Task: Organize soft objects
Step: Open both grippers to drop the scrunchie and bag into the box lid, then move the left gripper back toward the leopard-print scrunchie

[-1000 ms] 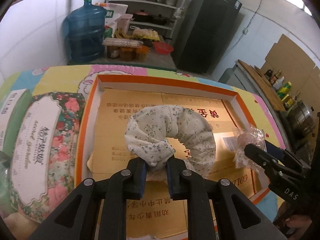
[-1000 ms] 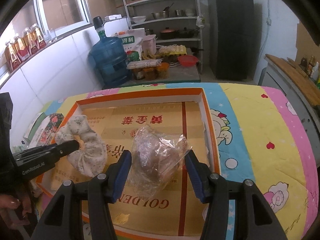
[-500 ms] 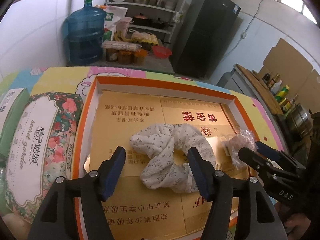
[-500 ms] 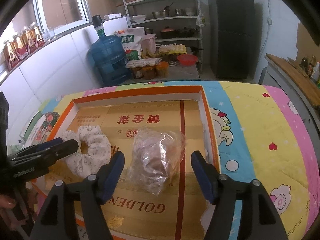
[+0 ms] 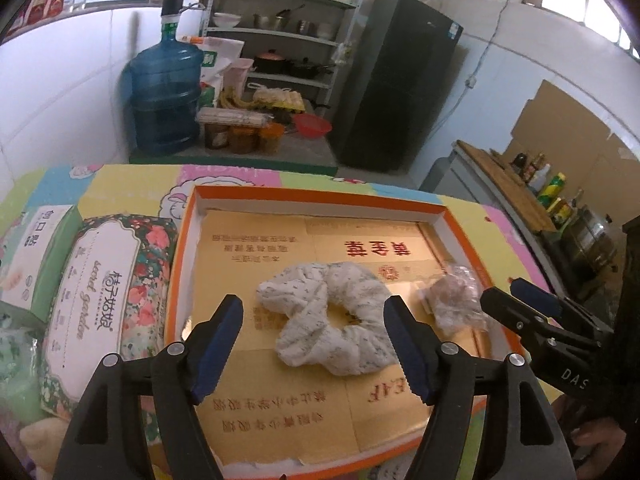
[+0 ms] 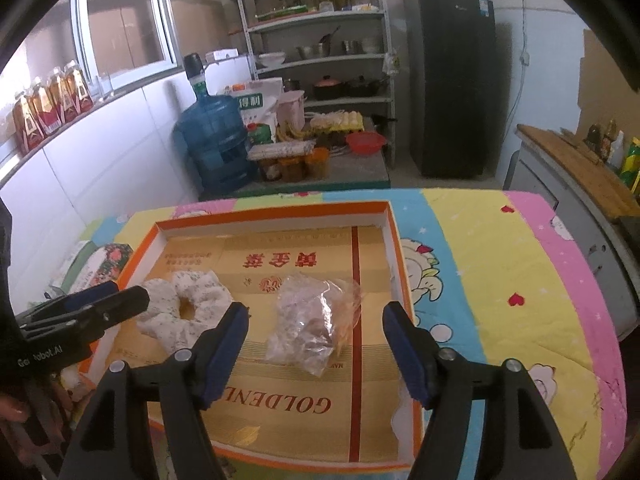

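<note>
Left gripper (image 5: 314, 342): I am holding it above the lower middle of the frame; its jaws are opening wide, and the blue fingers (image 5: 218, 344) are not touching anything.
Scrunchie (image 5: 332, 316): this white floral fabric ring is lying flat on the tray floor, in the middle of the left wrist view. It is showing between my left fingers but apart from both.
Right gripper (image 6: 316, 344): I am keeping it wide open too, with the fingers (image 6: 404, 350) standing on each side of the bag and clear of it.
Plastic bag (image 6: 312, 322): a crumpled clear bag with something brownish inside; I cannot tell what it is. It is resting in the tray, just beside the scrunchie, toward the right of it in both views.
Tray (image 5: 320, 198): a shallow box with an orange rim and golden cardboard floor, sitting on the bench.
Bench (image 6: 500, 264): it is wearing a colourful cartoon cloth.
Tissue packs (image 5: 104, 292): a floral pack and a green one are lying at the left of the frame, just outside the tray.
</note>
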Demonstrator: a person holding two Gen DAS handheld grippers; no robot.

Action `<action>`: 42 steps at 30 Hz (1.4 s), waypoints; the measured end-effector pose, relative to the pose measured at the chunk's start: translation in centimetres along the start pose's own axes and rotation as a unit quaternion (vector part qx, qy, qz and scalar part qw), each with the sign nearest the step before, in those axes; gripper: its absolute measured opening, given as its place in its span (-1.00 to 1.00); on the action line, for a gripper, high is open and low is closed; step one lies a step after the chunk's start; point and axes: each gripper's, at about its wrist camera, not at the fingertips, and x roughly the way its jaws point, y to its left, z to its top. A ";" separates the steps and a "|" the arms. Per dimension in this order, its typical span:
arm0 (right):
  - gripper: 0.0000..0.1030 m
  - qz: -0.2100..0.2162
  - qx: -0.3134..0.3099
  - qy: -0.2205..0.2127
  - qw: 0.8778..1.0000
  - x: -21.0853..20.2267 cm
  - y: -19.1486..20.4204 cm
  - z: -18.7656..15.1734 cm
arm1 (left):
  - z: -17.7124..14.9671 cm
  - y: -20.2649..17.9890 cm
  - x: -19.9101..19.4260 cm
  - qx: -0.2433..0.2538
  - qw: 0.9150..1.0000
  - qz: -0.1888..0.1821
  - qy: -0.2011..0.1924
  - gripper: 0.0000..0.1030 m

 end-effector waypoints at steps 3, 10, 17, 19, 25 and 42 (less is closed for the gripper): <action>0.35 -0.001 0.003 -0.007 1.000 -1.3 0.4 0.0 | -0.1 -0.3 -1.1 0.007 1.000 -0.004 -0.004 0.44; 0.35 -0.005 0.007 -0.020 1.000 -3.8 1.7 -0.1 | 0.0 -0.8 -4.3 0.043 0.998 0.007 -0.043 0.44; 0.35 -0.019 0.015 -0.035 0.999 -6.0 3.9 -0.3 | 0.0 0.5 -8.0 0.057 0.996 0.008 -0.066 0.44; 0.35 -0.022 0.018 -0.039 0.999 -6.6 4.6 -0.5 | 0.1 1.1 -9.1 0.058 0.996 0.009 -0.070 0.44; 0.35 -0.032 0.020 -0.050 0.998 -8.2 7.6 -1.0 | -0.3 3.1 -11.9 0.061 0.996 0.016 -0.070 0.44; 0.35 -0.036 0.004 -0.059 0.998 -10.5 18.1 -2.9 | -1.6 10.8 -18.6 0.070 0.993 0.023 -0.090 0.42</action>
